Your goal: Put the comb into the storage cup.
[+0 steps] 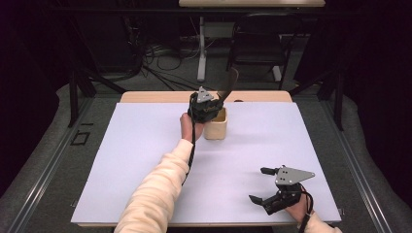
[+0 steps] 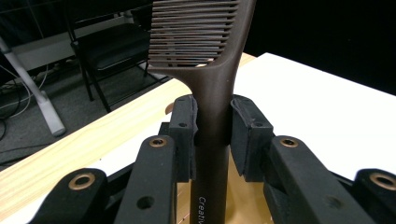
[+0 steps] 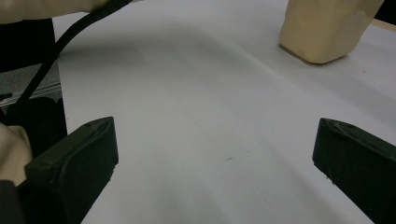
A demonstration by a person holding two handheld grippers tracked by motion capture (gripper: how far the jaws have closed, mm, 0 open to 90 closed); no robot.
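Up near the top centre of the high view, the left gripper (image 1: pixel 210 108) is clamped on a dark brown comb (image 1: pixel 228 86), directly over a small pale wooden box (image 1: pixel 216 127) standing on the white worktop (image 1: pixel 145 145). Seen from the left gripper view, the black pads (image 2: pixel 183 128) press the comb (image 2: pixel 212 107) handle from both sides, its teeth rising toward the top of the frame. At the lower right of the high view, the right gripper (image 1: pixel 260 184) rests low over the worktop, jaws spread wide with nothing between them, well apart from the box.
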